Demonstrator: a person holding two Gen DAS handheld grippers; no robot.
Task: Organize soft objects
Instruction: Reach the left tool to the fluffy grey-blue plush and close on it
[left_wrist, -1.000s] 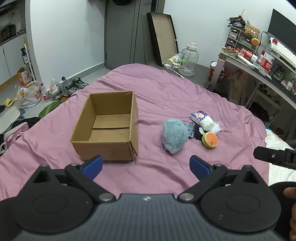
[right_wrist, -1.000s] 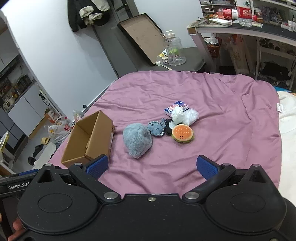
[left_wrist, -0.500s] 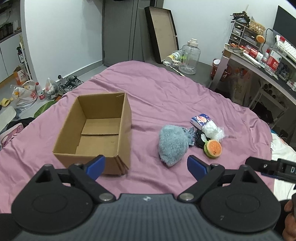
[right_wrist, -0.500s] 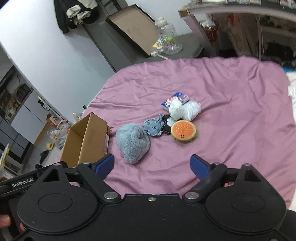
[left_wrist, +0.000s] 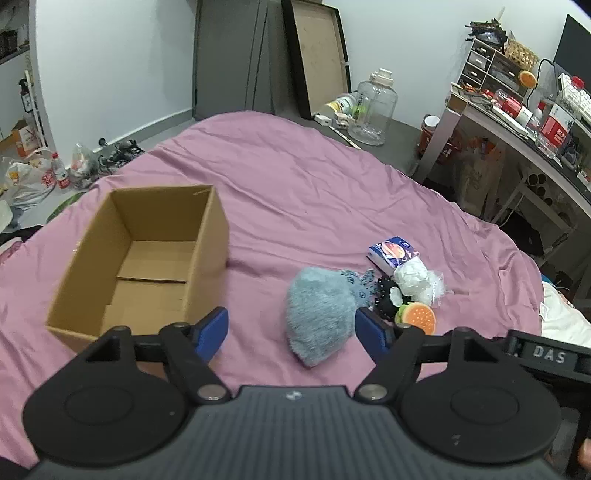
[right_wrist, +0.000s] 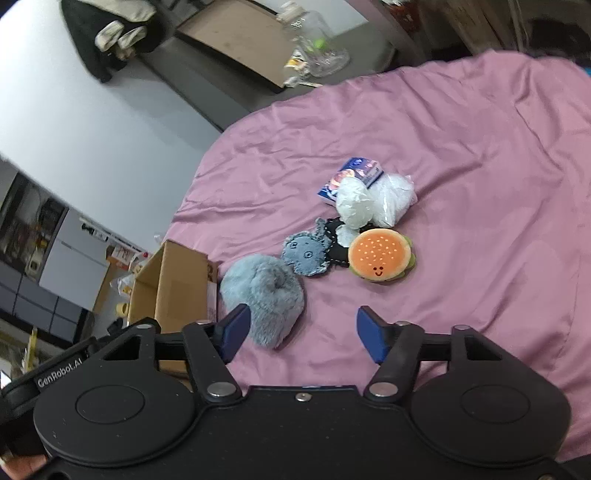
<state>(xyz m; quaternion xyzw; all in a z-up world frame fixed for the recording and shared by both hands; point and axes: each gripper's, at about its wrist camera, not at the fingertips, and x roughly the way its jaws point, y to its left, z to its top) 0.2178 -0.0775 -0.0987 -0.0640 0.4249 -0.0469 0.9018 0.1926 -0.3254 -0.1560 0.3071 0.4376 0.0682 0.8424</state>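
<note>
The open cardboard box (left_wrist: 147, 258) sits upright at the left of the purple bedspread (left_wrist: 314, 184), long axis running away from the camera. Bare cloth separates it from the fuzzy blue-grey plush (left_wrist: 319, 314), which heads a touching cluster including a burger plush (right_wrist: 380, 254). Left gripper (left_wrist: 291, 330) and right gripper (right_wrist: 303, 328) have just been closing, jaws part-open, empty

- I see a fluffy grey-blue plush (left_wrist: 319, 317) lying on the bedspread, beside an open, upright brown cardboard box (left_wrist: 147, 258).
- A round orange burger plush (right_wrist: 380, 254) lies face-up, touching the crumpled white plastic bags (right_wrist: 373, 201).
</note>
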